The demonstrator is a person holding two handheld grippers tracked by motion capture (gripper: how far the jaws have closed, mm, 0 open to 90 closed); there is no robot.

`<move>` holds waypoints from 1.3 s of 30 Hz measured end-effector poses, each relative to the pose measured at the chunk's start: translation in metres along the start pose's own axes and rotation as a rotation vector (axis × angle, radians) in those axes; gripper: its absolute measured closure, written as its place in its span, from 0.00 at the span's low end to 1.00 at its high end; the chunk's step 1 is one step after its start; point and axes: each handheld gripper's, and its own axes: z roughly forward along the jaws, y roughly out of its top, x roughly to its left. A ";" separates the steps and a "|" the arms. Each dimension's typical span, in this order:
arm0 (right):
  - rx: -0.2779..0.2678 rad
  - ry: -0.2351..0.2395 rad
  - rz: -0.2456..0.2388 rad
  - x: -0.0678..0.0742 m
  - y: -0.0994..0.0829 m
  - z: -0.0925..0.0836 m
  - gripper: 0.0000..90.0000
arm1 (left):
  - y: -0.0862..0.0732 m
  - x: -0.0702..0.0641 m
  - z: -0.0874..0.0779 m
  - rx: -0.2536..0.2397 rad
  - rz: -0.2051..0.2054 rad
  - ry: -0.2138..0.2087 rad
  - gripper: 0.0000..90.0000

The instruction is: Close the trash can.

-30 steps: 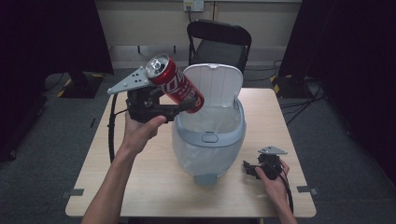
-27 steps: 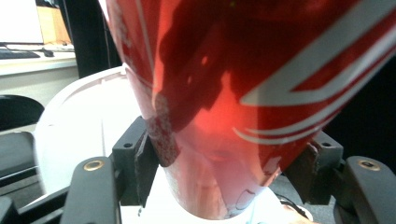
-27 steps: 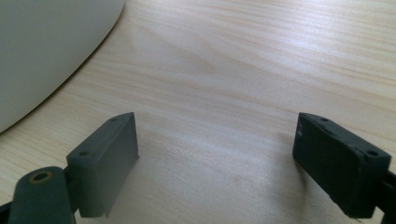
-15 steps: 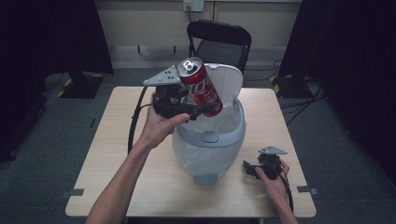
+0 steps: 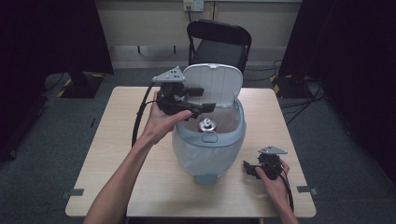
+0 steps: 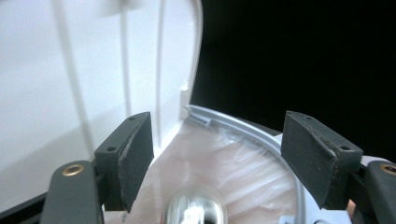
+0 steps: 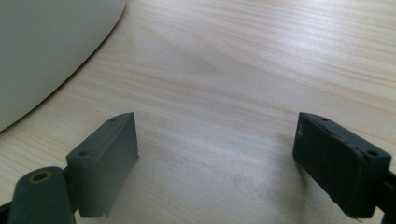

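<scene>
A grey-blue bin (image 5: 205, 156) with a plastic liner stands mid-table, its white lid (image 5: 214, 86) raised. A red can (image 5: 207, 124) lies inside the bin, silver end up; in the left gripper view the can (image 6: 196, 211) sits below the jaws. My left gripper (image 5: 201, 99) hovers over the bin's opening beside the lid. Its jaws have just been opening and nothing is between them (image 6: 217, 154). My right gripper (image 5: 247, 169) rests low over the table to the right of the bin, open with only bare wood between its jaws (image 7: 217, 158).
The wooden table (image 5: 116, 140) has free surface left and right of the bin. A black chair (image 5: 219, 42) stands behind the far edge. Cables trail from both grippers. The bin's pale wall (image 7: 46, 51) curves close to the right gripper's left side.
The left gripper carried the red can rightwards over the bin and let it go. The can now lies inside the bin. The right gripper has stayed put.
</scene>
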 end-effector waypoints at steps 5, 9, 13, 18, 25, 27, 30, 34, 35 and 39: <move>-0.001 0.002 -0.001 0.000 0.000 0.000 0.14 | -0.006 0.008 -0.014 -0.004 -0.002 0.045 0.34; -0.001 0.002 -0.001 0.000 0.000 0.000 0.14 | -0.021 0.021 -0.030 -0.019 -0.043 0.073 0.33; 0.000 0.001 0.000 0.000 0.000 0.000 0.14 | -0.033 0.035 -0.043 -0.034 -0.072 0.115 0.33; 0.001 0.001 -0.003 0.000 0.000 0.000 0.14 | -0.036 0.053 -0.055 -0.067 -0.105 0.153 0.35; 0.000 0.001 -0.004 0.000 0.000 0.000 0.14 | -0.031 0.072 -0.064 -0.086 -0.116 0.238 0.35; 0.000 0.001 -0.004 0.000 0.000 0.000 0.14 | -0.027 0.075 -0.064 -0.094 -0.122 0.260 0.36; -0.001 0.001 -0.001 0.000 0.000 0.000 0.14 | -0.019 0.079 -0.062 -0.116 -0.117 0.277 0.37; 0.001 0.000 0.001 0.000 0.000 0.000 0.14 | -0.007 0.087 -0.054 -0.107 -0.112 0.309 0.37; 0.001 0.000 0.001 0.000 0.000 0.000 0.14 | -0.004 0.089 -0.050 -0.097 -0.109 0.326 0.37; 0.000 0.001 -0.004 0.000 0.000 0.000 0.14 | 0.000 0.099 -0.039 -0.093 -0.127 0.327 0.37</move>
